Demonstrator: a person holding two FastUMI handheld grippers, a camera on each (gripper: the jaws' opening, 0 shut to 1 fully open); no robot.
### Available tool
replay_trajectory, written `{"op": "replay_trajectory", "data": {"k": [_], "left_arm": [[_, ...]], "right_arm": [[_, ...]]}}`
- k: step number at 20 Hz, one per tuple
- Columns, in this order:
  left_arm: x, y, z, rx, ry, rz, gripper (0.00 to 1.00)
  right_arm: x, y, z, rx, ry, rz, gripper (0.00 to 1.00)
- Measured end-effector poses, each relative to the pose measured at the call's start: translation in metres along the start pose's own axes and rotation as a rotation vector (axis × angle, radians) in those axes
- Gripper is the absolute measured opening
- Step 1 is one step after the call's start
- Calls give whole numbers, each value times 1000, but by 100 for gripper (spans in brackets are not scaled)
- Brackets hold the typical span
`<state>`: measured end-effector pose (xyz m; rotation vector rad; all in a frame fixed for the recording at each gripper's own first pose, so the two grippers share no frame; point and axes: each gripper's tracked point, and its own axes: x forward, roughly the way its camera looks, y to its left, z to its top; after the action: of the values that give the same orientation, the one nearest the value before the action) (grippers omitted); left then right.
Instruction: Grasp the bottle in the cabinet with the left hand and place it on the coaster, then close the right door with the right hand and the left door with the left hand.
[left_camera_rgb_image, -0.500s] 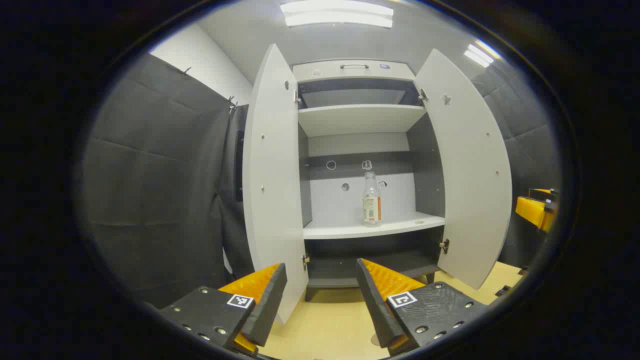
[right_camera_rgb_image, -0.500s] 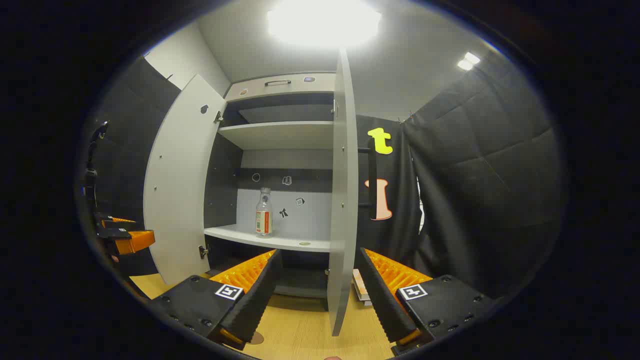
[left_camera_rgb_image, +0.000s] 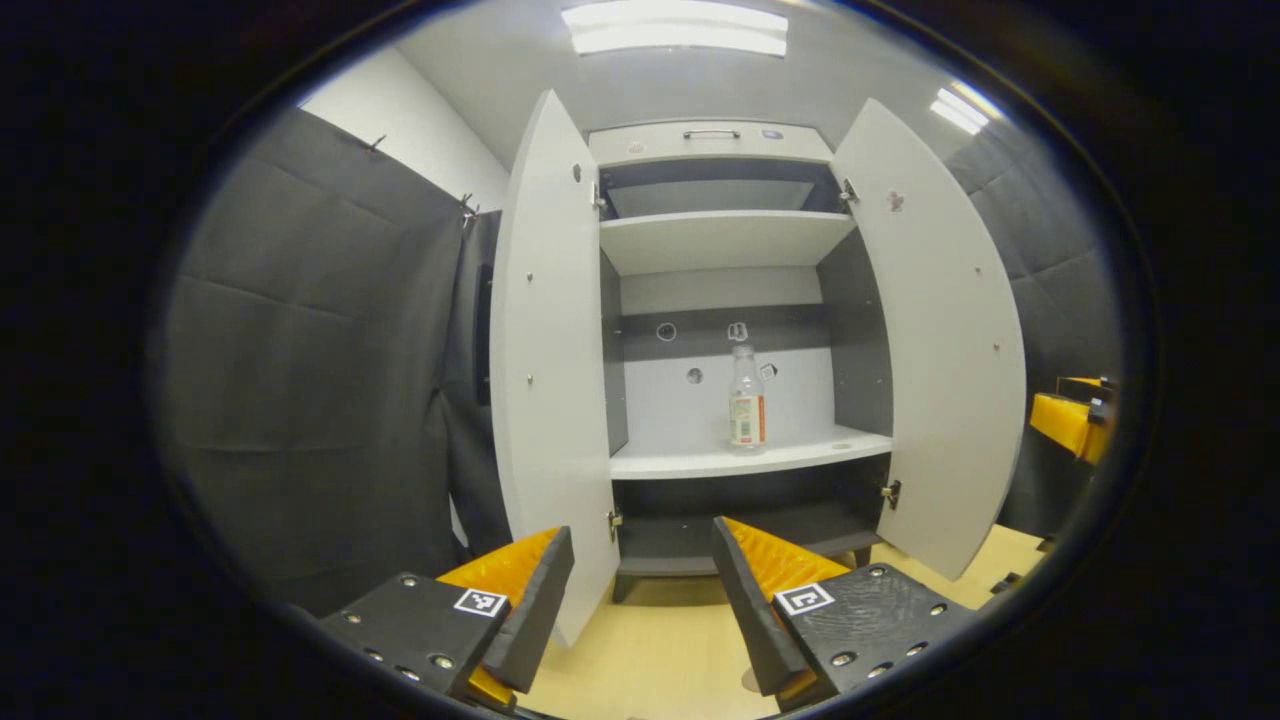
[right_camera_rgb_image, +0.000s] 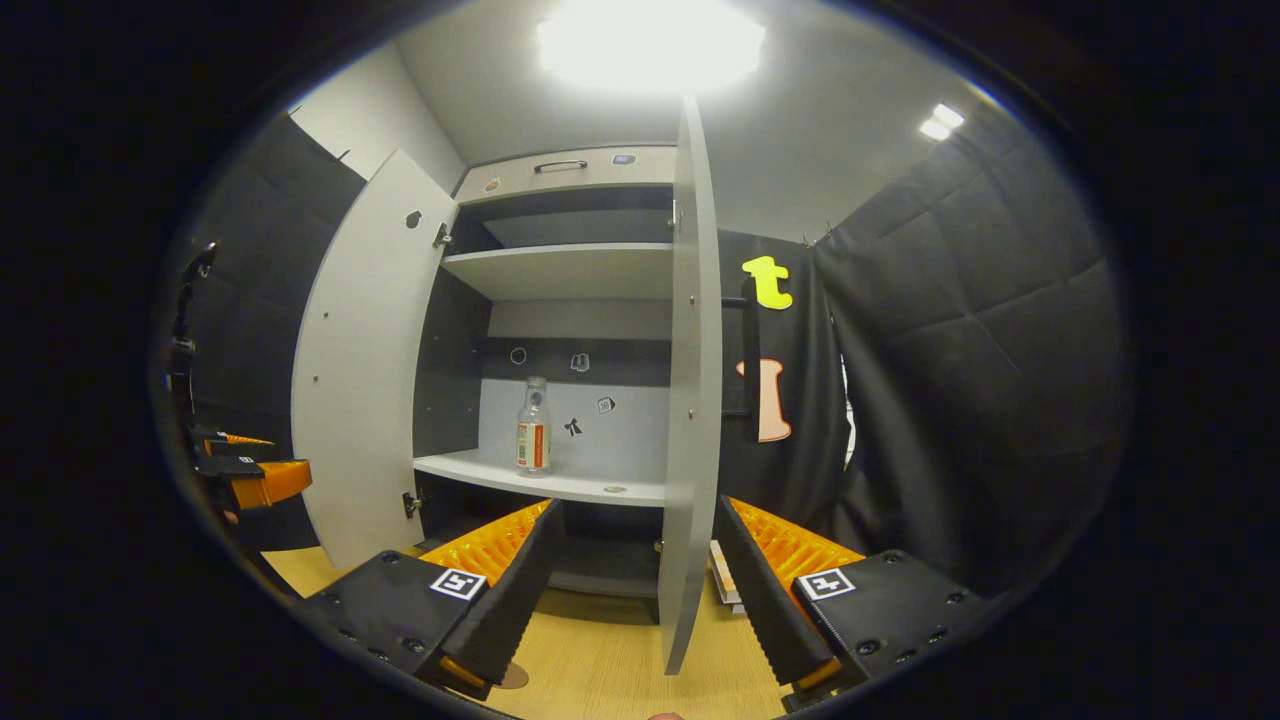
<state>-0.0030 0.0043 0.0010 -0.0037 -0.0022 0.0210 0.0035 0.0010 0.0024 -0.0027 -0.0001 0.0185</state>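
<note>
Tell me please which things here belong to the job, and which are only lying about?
For the job:
- bottle, upright on the cabinet's middle shelf
- left door and right door, both open
- left gripper and right gripper, both open and empty

Just there:
- top drawer with handle
- stickers on the cabinet's back wall

My right door (right_camera_rgb_image: 690, 400) stands edge-on in the right gripper view, and it hides the right end of the cabinet's shelf (right_camera_rgb_image: 540, 482) behind it. The bottle (left_camera_rgb_image: 745, 398) is too far off for me to make out its label. Below my left gripper (left_camera_rgb_image: 640, 610), a round disc (left_camera_rgb_image: 752, 680) on the floor is half covered by one finger (left_camera_rgb_image: 760, 610).
</note>
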Motion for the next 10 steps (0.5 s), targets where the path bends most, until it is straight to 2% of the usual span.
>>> {"op": "replay_trajectory", "data": {"k": [10], "left_arm": [[0,-18,7,8,-4,-2,82]], "right_arm": [[-2,-12,-3,1,4,15,97]]}}
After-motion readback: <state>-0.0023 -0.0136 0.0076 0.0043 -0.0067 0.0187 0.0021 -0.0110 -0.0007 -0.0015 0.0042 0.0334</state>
